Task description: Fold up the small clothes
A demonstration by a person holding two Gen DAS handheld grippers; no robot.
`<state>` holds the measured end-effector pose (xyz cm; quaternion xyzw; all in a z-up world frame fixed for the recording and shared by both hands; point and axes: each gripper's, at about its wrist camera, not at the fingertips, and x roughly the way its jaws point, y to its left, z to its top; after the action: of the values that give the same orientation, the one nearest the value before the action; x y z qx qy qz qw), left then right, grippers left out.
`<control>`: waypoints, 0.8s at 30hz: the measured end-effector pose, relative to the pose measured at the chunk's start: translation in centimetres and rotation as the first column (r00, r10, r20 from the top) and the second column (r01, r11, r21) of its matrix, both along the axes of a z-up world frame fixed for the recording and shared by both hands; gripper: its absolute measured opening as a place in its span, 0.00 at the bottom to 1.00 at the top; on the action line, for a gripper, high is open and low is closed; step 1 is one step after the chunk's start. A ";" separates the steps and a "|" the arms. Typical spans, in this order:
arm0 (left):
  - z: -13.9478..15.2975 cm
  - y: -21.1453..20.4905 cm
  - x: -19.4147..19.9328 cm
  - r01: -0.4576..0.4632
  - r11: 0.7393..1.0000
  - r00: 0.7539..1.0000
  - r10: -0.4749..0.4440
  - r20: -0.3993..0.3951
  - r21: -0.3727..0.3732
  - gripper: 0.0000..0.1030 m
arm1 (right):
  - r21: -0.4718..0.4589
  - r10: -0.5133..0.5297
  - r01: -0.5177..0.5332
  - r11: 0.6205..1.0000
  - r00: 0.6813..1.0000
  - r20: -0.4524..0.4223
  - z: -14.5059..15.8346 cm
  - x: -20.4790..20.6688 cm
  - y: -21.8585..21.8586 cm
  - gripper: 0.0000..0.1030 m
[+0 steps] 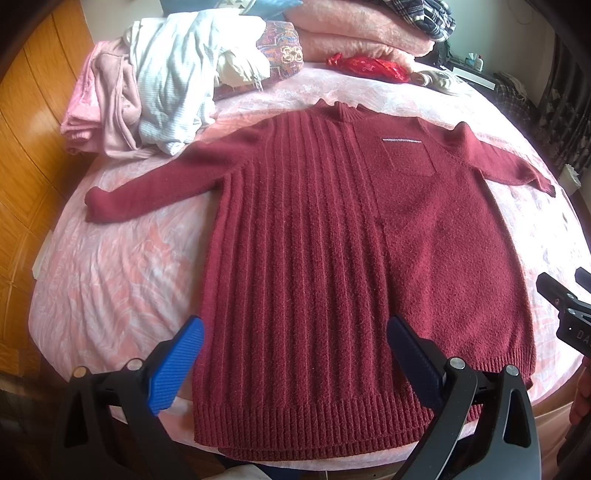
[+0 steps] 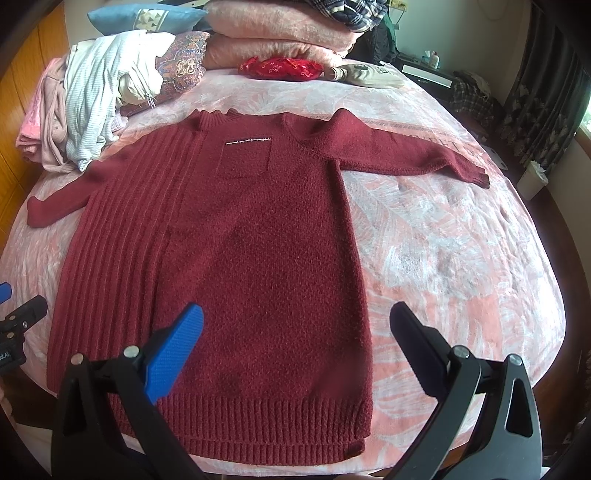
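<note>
One dark red sweater (image 1: 332, 236) lies flat and face up on the pink patterned bedspread (image 1: 122, 280), its ribbed hem nearest the cameras and its collar pointing away toward the head of the bed. Both of its two sleeves are spread out sideways: one sleeve (image 1: 147, 184) reaches toward the heap of clothes, the other sleeve (image 2: 413, 151) stretches across bare bedspread. It carries one chest pocket (image 2: 245, 157) with a pale stitched line along its top edge. The left gripper (image 1: 295, 328) hovers above the hem with its two fingers spread wide apart, one blue pad and one dark pad, holding nothing. The right gripper (image 2: 297, 317) hangs over the hem's other corner, likewise with its two fingers parted wide and nothing between them. Neither gripper touches the knit as far as the views show. Beyond the sweater sits one loose heap of pale clothes (image 1: 162, 81), white striped and pink pieces mixed so that their number cannot be told. Behind it stand two stacked pink blankets (image 2: 280, 37), one blue cushion (image 2: 147, 18), one patterned cushion (image 2: 184, 70), one shiny red pouch (image 2: 280, 68) and one cream bag (image 2: 373, 75).
</note>
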<state>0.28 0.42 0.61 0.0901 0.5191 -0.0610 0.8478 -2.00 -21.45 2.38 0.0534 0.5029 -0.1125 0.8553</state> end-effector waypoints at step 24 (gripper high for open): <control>-0.1 0.0 0.1 -0.003 1.000 1.000 0.003 -0.007 -0.001 0.96 | 0.001 -0.001 0.001 1.000 1.000 -0.007 0.0 0.1 -0.2 0.97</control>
<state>0.42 0.42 0.55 0.0887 0.5221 -0.0605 0.8461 -1.91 -21.63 2.36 0.0536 0.5059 -0.1130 0.8535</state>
